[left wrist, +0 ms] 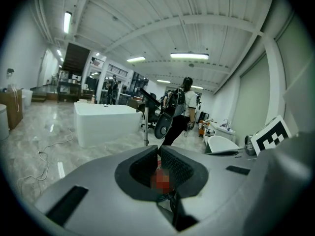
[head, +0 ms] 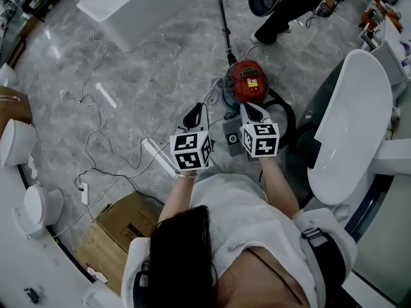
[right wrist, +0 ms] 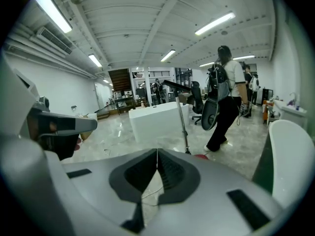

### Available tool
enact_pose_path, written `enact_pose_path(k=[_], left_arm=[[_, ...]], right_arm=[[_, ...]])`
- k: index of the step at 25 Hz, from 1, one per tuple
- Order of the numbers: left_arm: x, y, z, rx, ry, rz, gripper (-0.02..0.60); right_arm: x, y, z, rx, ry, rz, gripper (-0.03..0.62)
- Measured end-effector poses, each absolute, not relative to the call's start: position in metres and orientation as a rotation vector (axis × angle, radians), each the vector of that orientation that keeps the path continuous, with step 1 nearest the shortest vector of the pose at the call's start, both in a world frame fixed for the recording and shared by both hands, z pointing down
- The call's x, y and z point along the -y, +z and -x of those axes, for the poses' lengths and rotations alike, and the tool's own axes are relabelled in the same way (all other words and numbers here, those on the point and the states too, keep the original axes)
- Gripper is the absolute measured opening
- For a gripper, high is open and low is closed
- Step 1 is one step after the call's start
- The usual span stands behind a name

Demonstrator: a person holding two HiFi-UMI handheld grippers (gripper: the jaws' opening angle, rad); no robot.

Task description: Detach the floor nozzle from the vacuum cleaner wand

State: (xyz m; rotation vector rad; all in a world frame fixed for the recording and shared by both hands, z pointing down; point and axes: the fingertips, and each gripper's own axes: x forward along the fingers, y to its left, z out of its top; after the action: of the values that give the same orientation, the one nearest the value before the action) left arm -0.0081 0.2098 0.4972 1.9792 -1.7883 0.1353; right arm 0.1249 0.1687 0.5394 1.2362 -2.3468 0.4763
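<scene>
A red canister vacuum [head: 248, 81] sits on the marble floor ahead of me, with a black hose [head: 286, 116] looping to its right. A thin metal wand [head: 222, 19] stands upright just behind it, ending in a small dark foot on the floor; whether that is the nozzle is too small to tell. The wand also shows in the left gripper view [left wrist: 146, 128] and the right gripper view [right wrist: 183, 124]. My left gripper [head: 194, 111] [left wrist: 158, 151] and right gripper [head: 254, 108] [right wrist: 157, 154] hang side by side, near the canister and above it. Both are shut and hold nothing.
A white bathtub [head: 131, 5] stands at the far left and another white tub [head: 352, 124] at the right. Loose cables [head: 96, 117] and white bars [head: 157, 156] lie on the floor. A cardboard box [head: 122, 223] sits near my left. A person [right wrist: 224, 97] walks beyond the wand.
</scene>
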Motion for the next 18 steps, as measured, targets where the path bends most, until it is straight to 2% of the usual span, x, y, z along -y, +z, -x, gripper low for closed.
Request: enact_pose_path(k=[6,18], left_arm=[[-0.197,0.492,0.015,1.747,0.127,-2.032,0.023],[-0.198,0.491,0.021,1.721,0.116,-2.039,0.023]], right_arm=[[-0.170,0.537,-0.106,2.333,0.404,-1.243,0.015],[-0.181,0.546,-0.088,2.340,0.509,-1.177,0.015]])
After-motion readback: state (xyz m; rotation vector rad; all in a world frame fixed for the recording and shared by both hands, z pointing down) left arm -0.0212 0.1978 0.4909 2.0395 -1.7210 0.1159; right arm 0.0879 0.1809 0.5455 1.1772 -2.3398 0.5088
